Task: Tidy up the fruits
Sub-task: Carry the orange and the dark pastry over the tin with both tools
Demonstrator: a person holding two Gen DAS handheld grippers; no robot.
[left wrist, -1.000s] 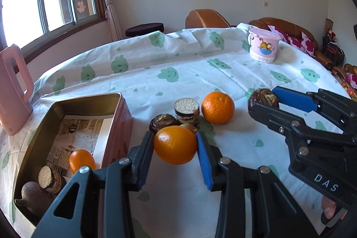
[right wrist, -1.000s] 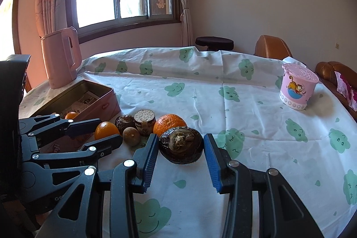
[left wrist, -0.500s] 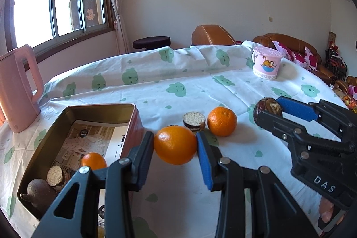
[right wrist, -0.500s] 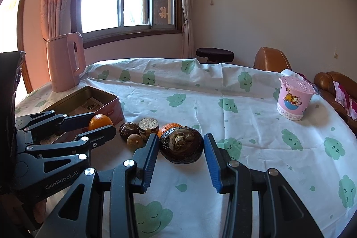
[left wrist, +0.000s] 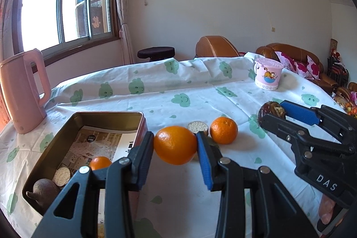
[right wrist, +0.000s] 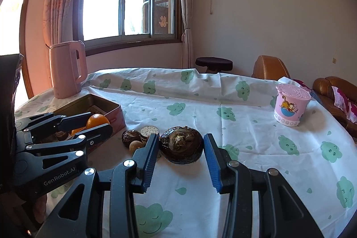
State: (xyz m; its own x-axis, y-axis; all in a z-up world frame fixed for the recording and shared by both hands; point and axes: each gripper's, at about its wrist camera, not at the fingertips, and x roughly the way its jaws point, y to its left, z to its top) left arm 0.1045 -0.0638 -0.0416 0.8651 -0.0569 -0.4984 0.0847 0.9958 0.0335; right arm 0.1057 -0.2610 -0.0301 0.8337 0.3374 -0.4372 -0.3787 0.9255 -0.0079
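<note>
My left gripper (left wrist: 175,145) is shut on an orange (left wrist: 175,145) and holds it above the table, beside the right wall of the open metal tin (left wrist: 107,113). The tin holds a small orange (left wrist: 99,163), a cut round fruit (left wrist: 61,176) and a dark brown fruit (left wrist: 44,191). My right gripper (right wrist: 181,147) is shut on a dark brown wrinkled fruit (right wrist: 181,144), lifted above the table. It also shows in the left wrist view (left wrist: 271,110). On the cloth lie another orange (left wrist: 223,130), a cut round fruit (right wrist: 150,131), a dark fruit (right wrist: 130,136) and a small brown fruit (right wrist: 136,146).
A pink kettle (left wrist: 21,90) stands at the table's left edge behind the tin. A pink lidded cup (left wrist: 267,77) stands at the far right. A stool (left wrist: 156,52), a chair (left wrist: 214,46) and a sofa (left wrist: 290,55) lie beyond the table.
Both grippers have risen with their fruit still held. The left gripper with the orange has tilted up, so the loose fruits sit lower and farther in view.
</note>
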